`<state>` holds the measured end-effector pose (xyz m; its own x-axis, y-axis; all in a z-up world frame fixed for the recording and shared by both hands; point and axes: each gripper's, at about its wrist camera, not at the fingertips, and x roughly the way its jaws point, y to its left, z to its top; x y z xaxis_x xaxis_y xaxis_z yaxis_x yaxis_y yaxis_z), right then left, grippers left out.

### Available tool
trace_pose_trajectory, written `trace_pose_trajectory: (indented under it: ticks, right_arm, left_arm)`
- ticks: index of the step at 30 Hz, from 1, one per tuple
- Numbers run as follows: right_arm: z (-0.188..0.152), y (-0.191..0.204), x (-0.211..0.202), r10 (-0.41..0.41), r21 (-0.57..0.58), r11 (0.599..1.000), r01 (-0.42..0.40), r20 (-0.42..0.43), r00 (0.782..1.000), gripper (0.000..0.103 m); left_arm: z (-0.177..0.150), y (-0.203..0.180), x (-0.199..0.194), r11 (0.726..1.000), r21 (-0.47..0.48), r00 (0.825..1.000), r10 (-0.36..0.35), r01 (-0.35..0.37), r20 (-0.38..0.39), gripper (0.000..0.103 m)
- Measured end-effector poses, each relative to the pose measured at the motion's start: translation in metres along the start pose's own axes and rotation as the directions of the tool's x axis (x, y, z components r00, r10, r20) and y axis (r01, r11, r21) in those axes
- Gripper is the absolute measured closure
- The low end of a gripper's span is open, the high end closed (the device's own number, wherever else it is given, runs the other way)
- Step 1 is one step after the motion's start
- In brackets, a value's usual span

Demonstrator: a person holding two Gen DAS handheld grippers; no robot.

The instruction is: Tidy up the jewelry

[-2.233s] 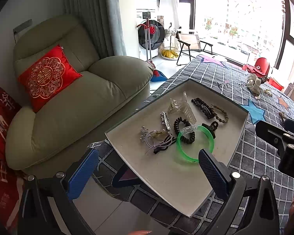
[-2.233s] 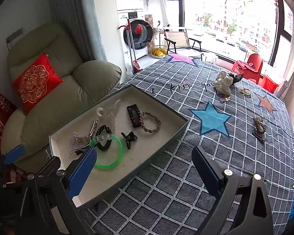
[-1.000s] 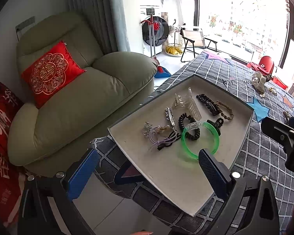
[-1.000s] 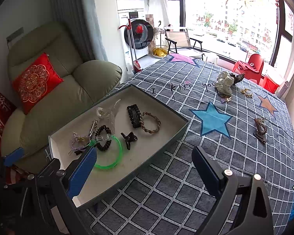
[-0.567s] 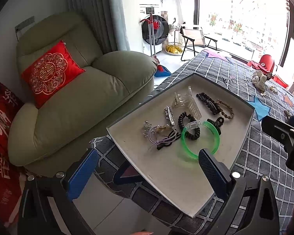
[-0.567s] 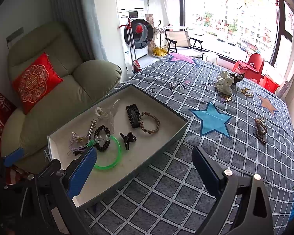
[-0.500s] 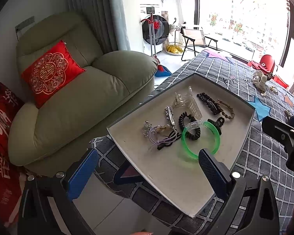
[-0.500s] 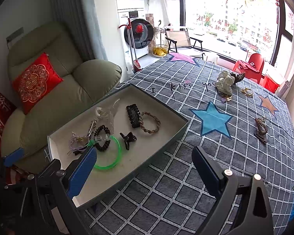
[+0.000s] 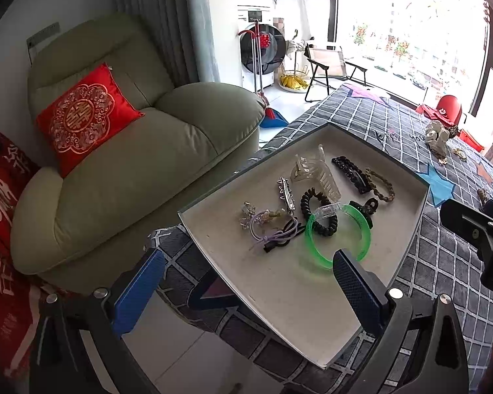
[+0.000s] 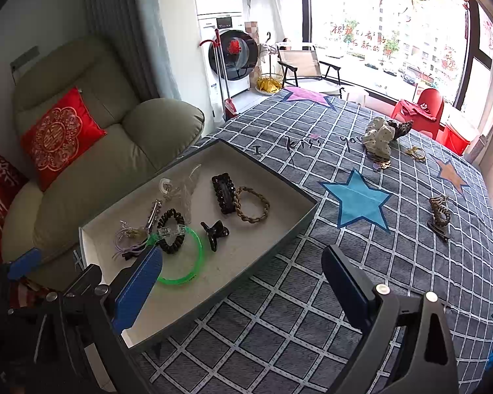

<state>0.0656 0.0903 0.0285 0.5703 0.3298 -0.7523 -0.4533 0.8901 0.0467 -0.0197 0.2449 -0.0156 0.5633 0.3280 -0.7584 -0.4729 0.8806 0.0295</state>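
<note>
While both sets of tongs hang released and empty above the near end of the bed, the left tongs [image 9: 246, 282] sit over the tray [image 9: 312, 328] corner and the right tongs [image 10: 243, 282] straddle its near wall. Most of the jewelry already lies in that tray: a green bangle [image 10: 194, 259], a black coil tie [image 10: 171, 229], a small black claw clip [image 10: 214, 231], a braided bracelet [image 10: 251, 205], a clear claw clip [image 9: 315, 172].

Loose pieces remain out on the checked bedspread [image 10: 312, 295]: a spotted scrunchie [image 10: 379, 136], gold rings [image 10: 415, 154] and a brown clip [image 10: 439, 216] near the far side. I'd judge them all light; the scrunchie soft and forgiving, best pinched through its bulk, the clip stiff and best taken across its spine, the rings thin and liable to slip.

Open bedspread gives plenty of room, though the tray overhangs the bed edge beside the armchair [image 9: 131, 164], so a nudge could tip it.
</note>
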Motion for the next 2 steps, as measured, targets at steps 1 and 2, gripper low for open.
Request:
trace_pose_trajectory:
  ticks: [1, 2]
  right_arm:
    - [0.0004, -0.0006, -0.0005, 0.000, 0.001, 1.000, 0.000, 0.000, 1.000, 0.005]
    - [-0.0001, -0.0004, 0.0017, 0.001, 0.000, 1.000, -0.001, -0.001, 1.000, 0.005]
  left_arm:
    - [0.0000, -0.0001, 0.0001, 1.000, 0.001, 1.000, 0.001, -0.001, 0.000, 0.000]
    - [0.0001, 0.0000, 0.0000, 1.000, 0.000, 1.000, 0.001, -0.001, -0.001, 0.000]
